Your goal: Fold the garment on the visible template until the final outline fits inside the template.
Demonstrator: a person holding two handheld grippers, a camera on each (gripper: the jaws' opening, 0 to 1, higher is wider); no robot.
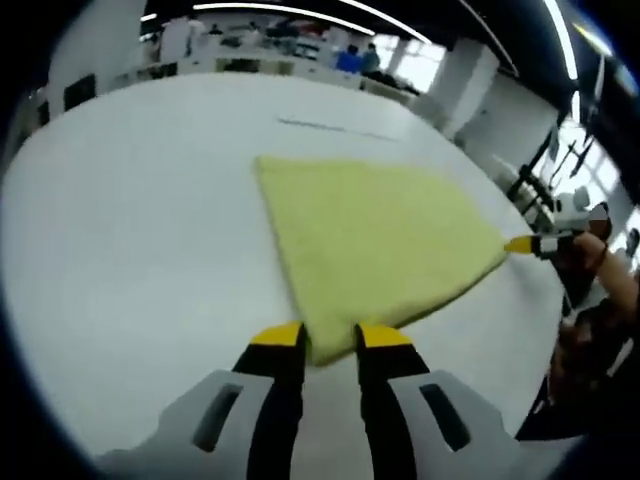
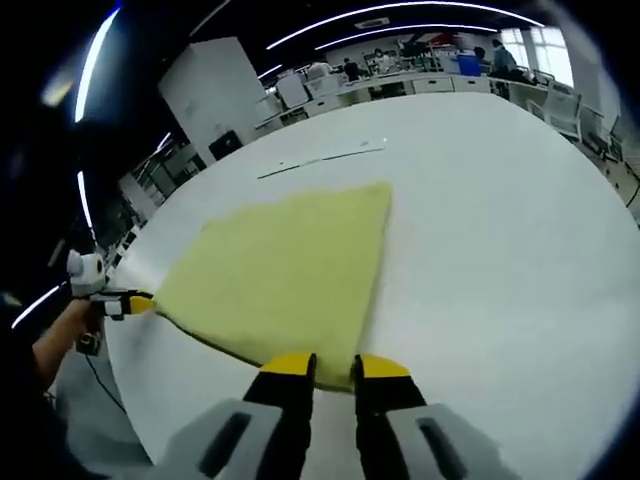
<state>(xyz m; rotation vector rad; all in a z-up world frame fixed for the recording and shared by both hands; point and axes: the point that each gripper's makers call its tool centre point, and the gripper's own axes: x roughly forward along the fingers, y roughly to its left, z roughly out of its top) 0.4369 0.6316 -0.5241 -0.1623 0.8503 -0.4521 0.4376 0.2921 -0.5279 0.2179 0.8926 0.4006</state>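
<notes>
A pale yellow fluffy cloth (image 1: 375, 230) lies spread on the white table (image 1: 130, 230), and its near edge runs taut between two corners. My left gripper (image 1: 330, 336) is shut on the corner closest to it. In the left gripper view, my right gripper (image 1: 520, 243) pinches the corner at the far right. In the right gripper view the cloth (image 2: 285, 275) has its near corner caught in my right gripper (image 2: 335, 366). The left gripper (image 2: 140, 300) holds the left tip, and that edge is slightly raised with a shadow beneath it.
A thin dark line (image 1: 330, 127) is marked on the table beyond the cloth, also the line (image 2: 320, 160) in the right gripper view. The table edge (image 2: 130, 390) drops off near the person's hand (image 2: 65, 335). Desks and people stand far behind.
</notes>
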